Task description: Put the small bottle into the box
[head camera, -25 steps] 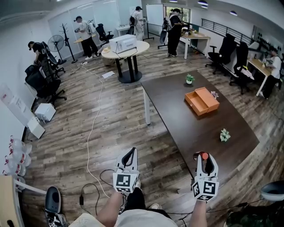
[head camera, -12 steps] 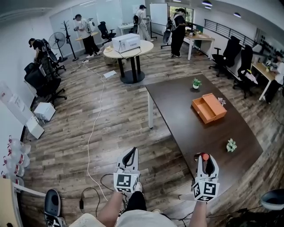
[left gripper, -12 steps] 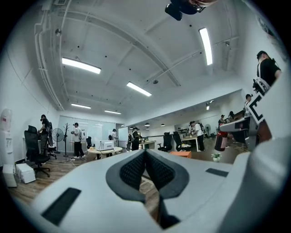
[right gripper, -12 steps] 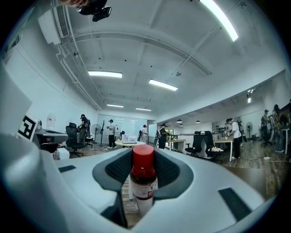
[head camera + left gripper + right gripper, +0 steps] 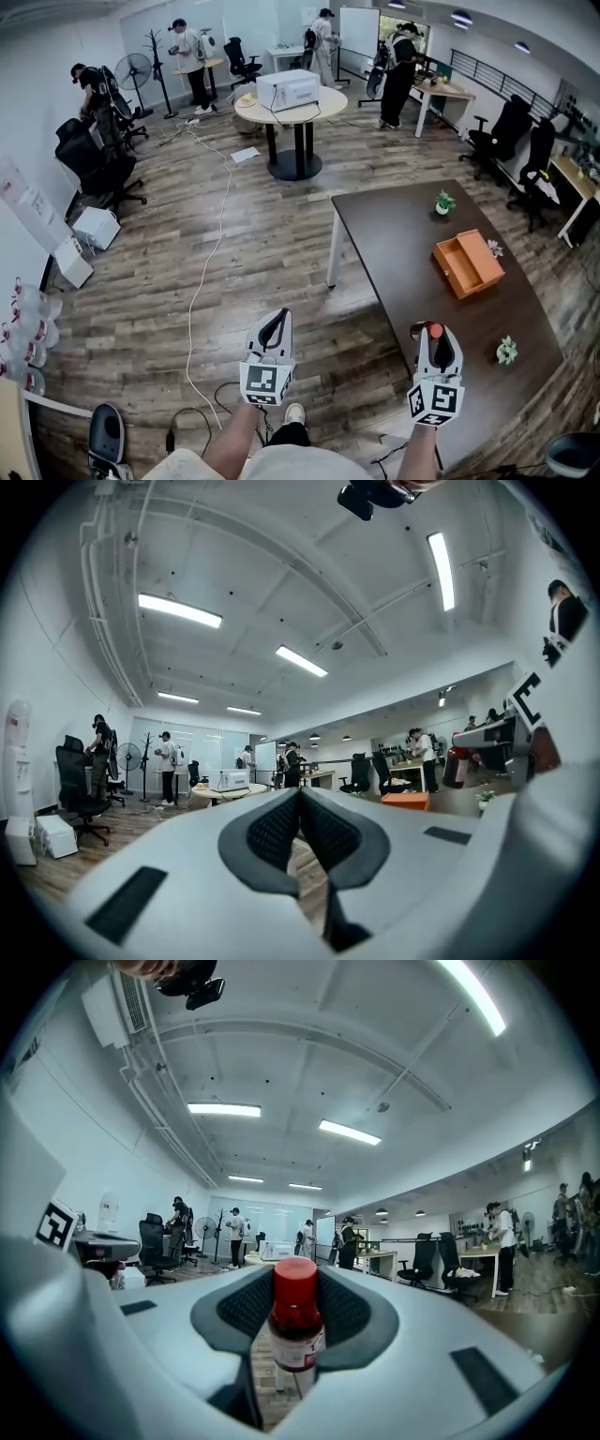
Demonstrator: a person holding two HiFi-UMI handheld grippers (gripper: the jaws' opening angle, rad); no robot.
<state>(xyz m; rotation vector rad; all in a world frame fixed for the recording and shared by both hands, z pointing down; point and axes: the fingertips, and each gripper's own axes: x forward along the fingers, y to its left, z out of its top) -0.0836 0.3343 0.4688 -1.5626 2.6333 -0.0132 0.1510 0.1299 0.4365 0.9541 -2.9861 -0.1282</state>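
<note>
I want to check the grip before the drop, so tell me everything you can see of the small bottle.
The small bottle looks like clear plastic or glass with dark red contents, a bright red cap and a white label whose print is too small to read. It stands upright, pinched at its body between the dark textured pads of the right gripper, with the cap rising above them. It is carried in the air, well short of the orange box, and touches nothing else.

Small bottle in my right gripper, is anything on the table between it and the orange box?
Nothing visible. Bare dark table lies between the small bottle, held in the right gripper, and the orange box.
</note>
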